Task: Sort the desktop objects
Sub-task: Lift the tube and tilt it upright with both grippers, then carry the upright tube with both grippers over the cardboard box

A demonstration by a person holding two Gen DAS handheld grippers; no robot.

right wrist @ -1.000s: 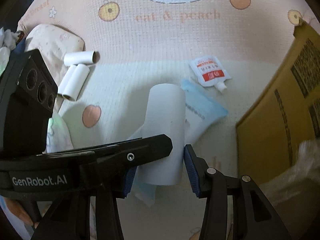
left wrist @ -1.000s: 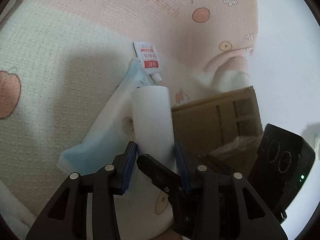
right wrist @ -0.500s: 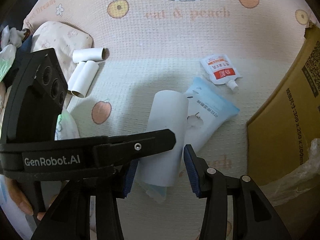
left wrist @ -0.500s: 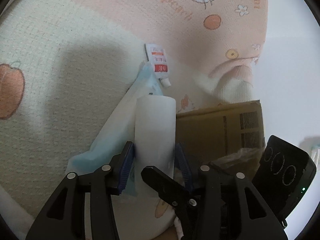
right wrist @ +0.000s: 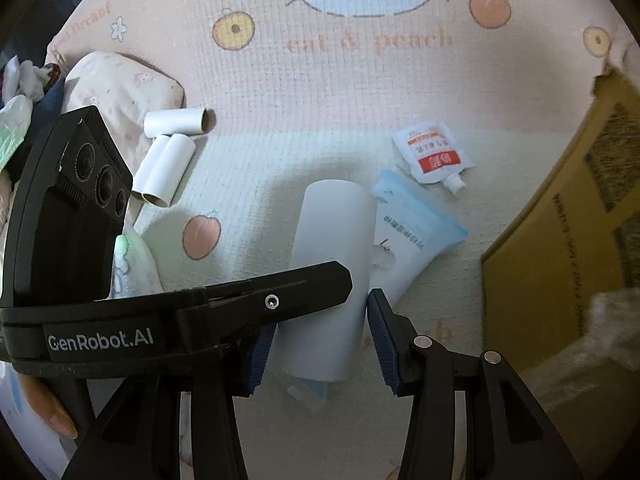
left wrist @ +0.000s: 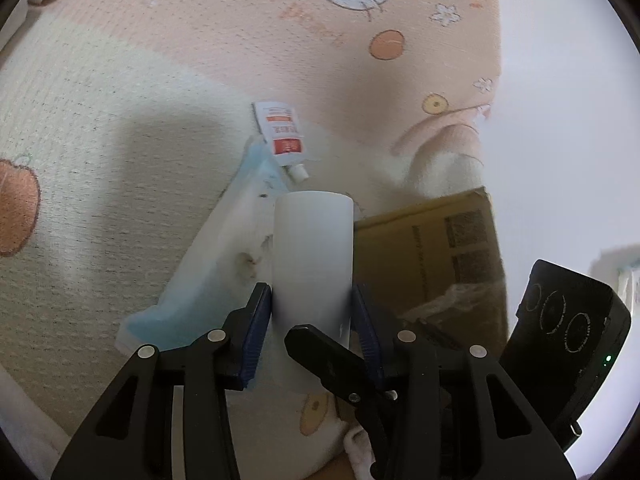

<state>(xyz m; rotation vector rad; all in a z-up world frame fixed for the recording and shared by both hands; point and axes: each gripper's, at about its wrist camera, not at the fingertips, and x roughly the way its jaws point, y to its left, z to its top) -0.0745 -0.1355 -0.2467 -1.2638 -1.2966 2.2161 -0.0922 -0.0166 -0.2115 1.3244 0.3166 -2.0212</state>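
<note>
The white paper tube (left wrist: 313, 256) stood between both pairs of blue pads above the mat (left wrist: 120, 128): the left gripper (left wrist: 311, 324) clasped it near its lower end, pads pressed to both sides, and the right gripper (right wrist: 320, 336) was closed across the same tube, though the left gripper's black finger crossed in front of one pad, so that contact was less plain. The tube looked like thin rolled card, hollow and very light, smooth and matte, so it would probably dent or flatten under a hard squeeze; a gentle hold across its round middle seemed safest. Beneath it lay a pale blue soft plastic tube (right wrist: 416, 236), limp and slick-looking, and just beyond that a small white and red spouted pouch (right wrist: 434, 156), flat and crinkled. Three more paper tubes (right wrist: 168, 160) lay well apart by a padded pink cushion (right wrist: 120, 88). The mat was woven and grippy in texture. A stiff brown cardboard box (right wrist: 568, 248) stood near.
</note>
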